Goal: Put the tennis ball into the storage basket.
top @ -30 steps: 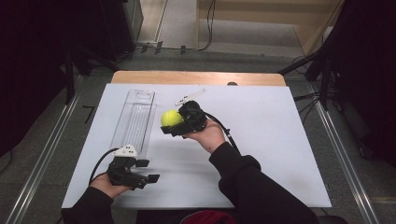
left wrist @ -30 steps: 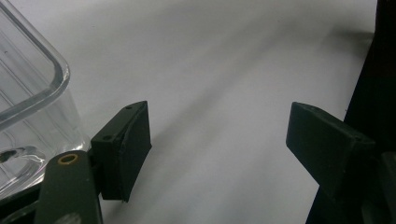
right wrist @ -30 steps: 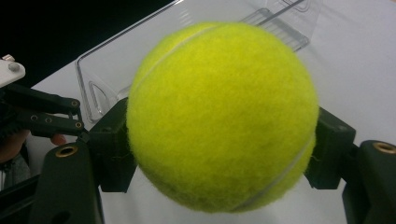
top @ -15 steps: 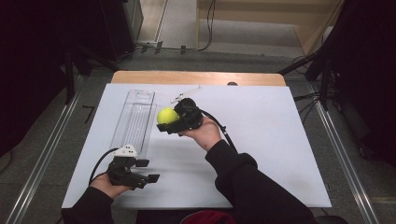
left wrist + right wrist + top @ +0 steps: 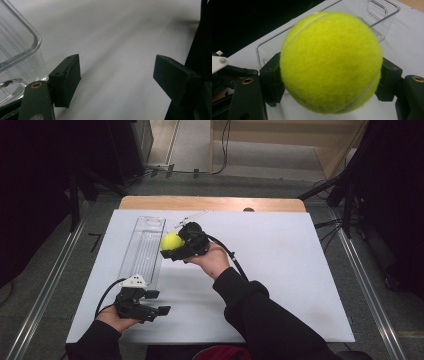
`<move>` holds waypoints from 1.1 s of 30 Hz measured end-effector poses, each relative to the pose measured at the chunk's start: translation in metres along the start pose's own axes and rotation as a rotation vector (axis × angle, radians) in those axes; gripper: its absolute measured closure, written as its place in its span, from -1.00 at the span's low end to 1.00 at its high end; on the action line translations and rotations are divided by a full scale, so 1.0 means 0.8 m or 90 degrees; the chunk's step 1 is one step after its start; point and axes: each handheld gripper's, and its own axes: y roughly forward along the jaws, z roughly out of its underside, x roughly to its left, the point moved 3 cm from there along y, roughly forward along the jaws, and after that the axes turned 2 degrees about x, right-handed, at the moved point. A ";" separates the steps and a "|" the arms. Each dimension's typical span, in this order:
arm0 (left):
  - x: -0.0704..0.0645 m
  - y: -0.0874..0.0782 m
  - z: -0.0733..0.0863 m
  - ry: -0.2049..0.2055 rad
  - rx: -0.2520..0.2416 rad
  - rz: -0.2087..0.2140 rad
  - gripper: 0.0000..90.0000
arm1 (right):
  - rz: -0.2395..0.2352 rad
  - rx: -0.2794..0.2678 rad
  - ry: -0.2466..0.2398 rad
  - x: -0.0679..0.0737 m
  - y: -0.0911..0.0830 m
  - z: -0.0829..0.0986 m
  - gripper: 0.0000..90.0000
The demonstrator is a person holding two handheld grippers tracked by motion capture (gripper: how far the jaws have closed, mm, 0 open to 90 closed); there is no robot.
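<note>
Your right claw (image 5: 172, 246) pinches the ball (image 5: 171, 241) between both jaws, held above the table (image 5: 290, 270) just beside the clear tray (image 5: 145, 245). Your left claw (image 5: 155, 307) is spread wide, empty, low by the tray's near end.

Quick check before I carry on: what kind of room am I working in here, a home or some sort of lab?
Most likely a lab or recording workspace, not a home. A white board covers a plain wooden table, cables run across the floor behind it, and dark stands flank the table.
</note>
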 end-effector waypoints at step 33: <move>0.001 -0.002 -0.001 0.005 -0.007 0.000 -0.49 | -0.004 0.000 0.009 0.008 0.028 -0.041 -0.47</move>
